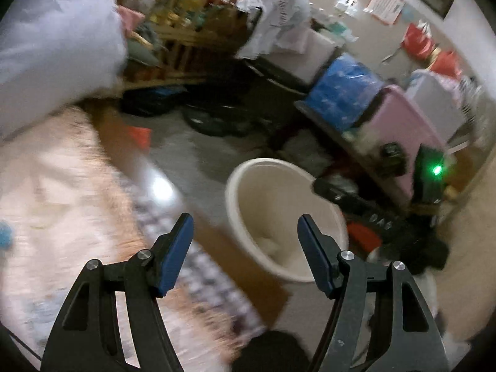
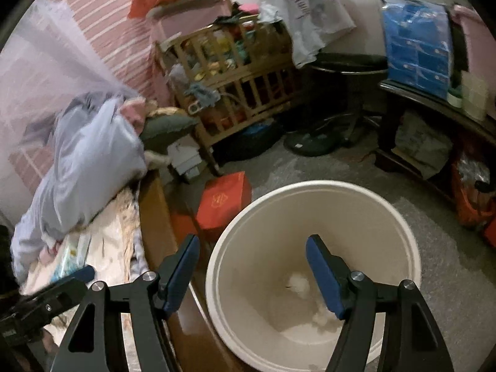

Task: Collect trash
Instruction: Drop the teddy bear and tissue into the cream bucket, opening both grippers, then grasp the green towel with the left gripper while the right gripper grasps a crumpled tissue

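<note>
A cream plastic bin [image 2: 400,232] stands on the grey floor beside the bed. White crumpled trash [image 2: 299,283] lies at its bottom. My right gripper [image 2: 252,241] is open and empty, held above the bin's near left rim. In the blurred left wrist view the same bin [image 1: 238,198] is ahead, with white trash [image 1: 272,245] inside. My left gripper [image 1: 245,220] is open and empty, over the bed edge and the bin's rim. The other gripper [image 2: 46,297] shows at the lower left of the right wrist view, over the bed.
The bed [image 2: 105,245] with a pale blue bundle [image 2: 86,167] is at the left. A red box [image 2: 223,201] lies on the floor by the bin. A wooden crib [image 2: 235,71], a stool [image 2: 347,62] and a low dark table [image 2: 434,99] with a blue pack [image 2: 415,46] crowd the back.
</note>
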### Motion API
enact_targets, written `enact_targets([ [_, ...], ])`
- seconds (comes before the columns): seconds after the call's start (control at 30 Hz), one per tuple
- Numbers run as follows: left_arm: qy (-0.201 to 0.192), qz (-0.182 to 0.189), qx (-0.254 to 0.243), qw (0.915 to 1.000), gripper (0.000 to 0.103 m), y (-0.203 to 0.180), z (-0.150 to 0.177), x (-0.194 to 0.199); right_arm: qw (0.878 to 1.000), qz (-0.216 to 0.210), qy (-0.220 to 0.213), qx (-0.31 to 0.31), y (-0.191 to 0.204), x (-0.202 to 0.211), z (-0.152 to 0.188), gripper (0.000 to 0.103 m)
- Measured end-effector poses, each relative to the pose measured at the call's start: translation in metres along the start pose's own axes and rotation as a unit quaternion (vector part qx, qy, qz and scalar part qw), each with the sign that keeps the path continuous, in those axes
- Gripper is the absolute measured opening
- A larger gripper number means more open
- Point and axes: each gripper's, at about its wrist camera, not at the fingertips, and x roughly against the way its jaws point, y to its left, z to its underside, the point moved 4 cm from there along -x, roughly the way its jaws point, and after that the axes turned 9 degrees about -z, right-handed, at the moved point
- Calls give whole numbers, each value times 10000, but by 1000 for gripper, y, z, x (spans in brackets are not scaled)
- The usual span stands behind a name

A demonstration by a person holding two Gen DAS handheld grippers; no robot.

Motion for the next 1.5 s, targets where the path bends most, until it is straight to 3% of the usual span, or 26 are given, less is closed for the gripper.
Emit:
enact_targets([
  [0.1,-115,-784,-112,9968,68,19,15,10,9999,-68,90,97,18,-9,8,69],
  [0.17,-138,-1120,-127,9935,68,32,23,17,9996,-146,158,195,33,-15,14,69],
  [0.5,-324,-2145,81,9762,68,97,57,56,9949,-500,488,722,111,-36,45,69],
  [0.8,-482,-2682,443,9612,68,148,74,95,9843,-925,890,1213,177,-55,76,70],
  [1.17,-398,-3083,1084,9443,68,226,105,147,9668,-1421,1307,1676,246,-76,107,70],
  [1.5,-300,-3615,1825,9138,68,326,143,201,9368,-2023,1812,2204,322,-104,144,70],
])
